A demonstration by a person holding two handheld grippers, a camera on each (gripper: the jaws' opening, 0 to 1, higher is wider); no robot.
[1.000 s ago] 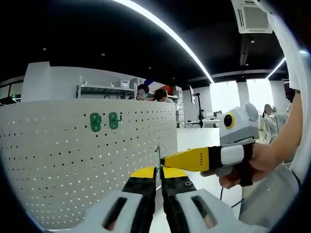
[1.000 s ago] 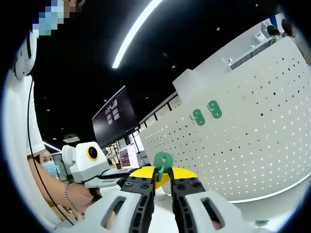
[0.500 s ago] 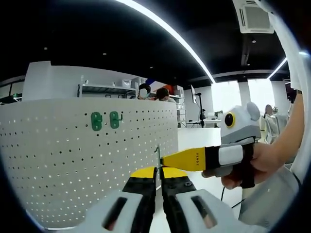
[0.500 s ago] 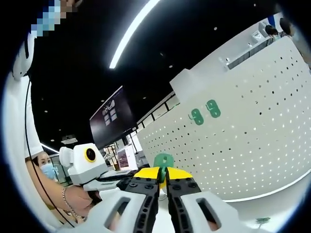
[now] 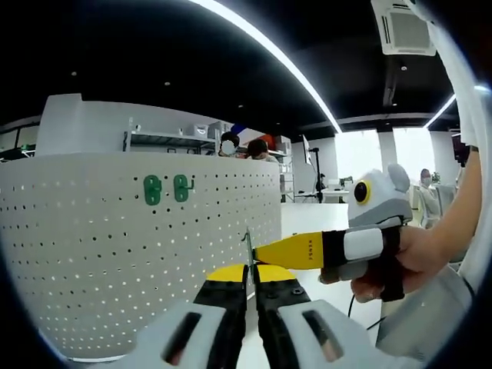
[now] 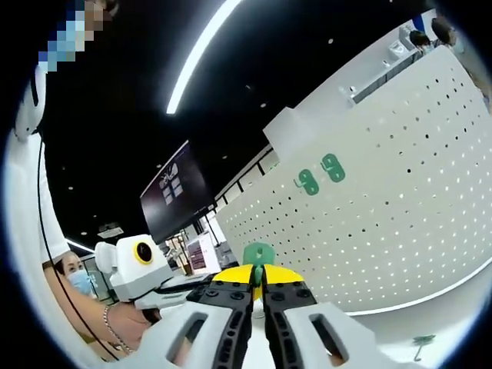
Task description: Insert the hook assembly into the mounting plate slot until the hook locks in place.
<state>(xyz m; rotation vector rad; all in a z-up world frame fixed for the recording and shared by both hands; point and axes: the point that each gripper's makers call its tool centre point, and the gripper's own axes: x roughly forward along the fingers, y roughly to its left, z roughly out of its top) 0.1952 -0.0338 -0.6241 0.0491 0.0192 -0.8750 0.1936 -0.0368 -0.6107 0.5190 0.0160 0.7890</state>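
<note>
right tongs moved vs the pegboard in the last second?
Yes. In the right gripper view the right tongs, shut on the green hook, have tilted: the pegboard and its two mounted hooks have slid slightly upward.

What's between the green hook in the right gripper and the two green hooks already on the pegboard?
Bare pegboard, seen in the right gripper view, separates the held hook from the mounted hooks.

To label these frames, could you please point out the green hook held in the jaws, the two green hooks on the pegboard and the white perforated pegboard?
Held green hook [image 6: 257,253], right gripper view, upper plate.
Mounted green hooks [image 5: 152,190], left gripper view, left hook's body.
White pegboard [image 5: 100,261], left gripper view, bare perforated face.
</note>
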